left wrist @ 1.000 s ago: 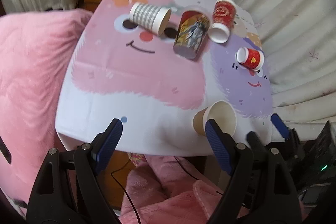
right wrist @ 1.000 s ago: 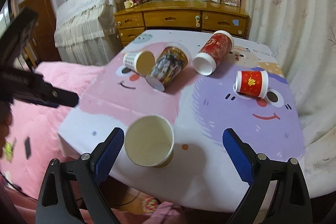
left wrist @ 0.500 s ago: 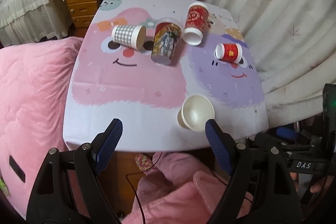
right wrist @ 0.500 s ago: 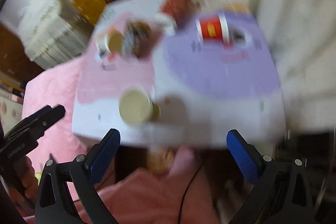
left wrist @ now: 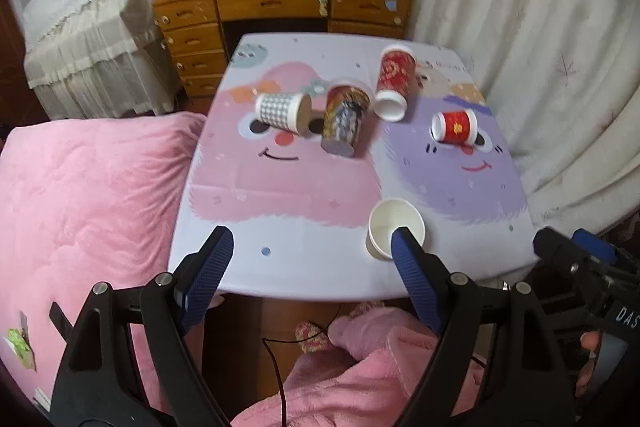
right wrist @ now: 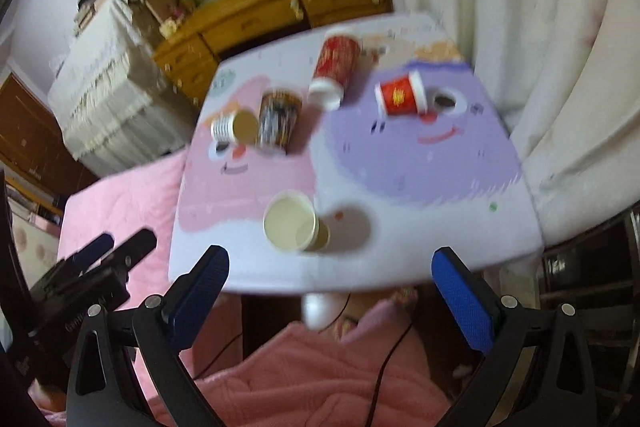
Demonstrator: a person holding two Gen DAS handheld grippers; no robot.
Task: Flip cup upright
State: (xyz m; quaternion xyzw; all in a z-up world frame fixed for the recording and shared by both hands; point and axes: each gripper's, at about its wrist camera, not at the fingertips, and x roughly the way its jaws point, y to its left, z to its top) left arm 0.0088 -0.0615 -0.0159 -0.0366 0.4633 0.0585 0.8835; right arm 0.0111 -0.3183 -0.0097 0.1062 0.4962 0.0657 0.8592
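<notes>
A plain cream paper cup stands upright near the table's front edge; it also shows in the right wrist view. Four cups lie on their sides farther back: a grey checked cup, a picture-printed cup, a tall red cup and a small red cup. My left gripper is open and empty, held back over the front edge. My right gripper is open and empty, also held back from the table.
The small table has a pink and purple cartoon cloth. A pink quilt lies at its left, white curtains at its right, a wooden dresser behind it. A pink-robed lap is below the grippers.
Both grippers have pulled back and up from the table, staying open. The cream cup stands where it was. The right wrist view swung sharply and is blurred.
</notes>
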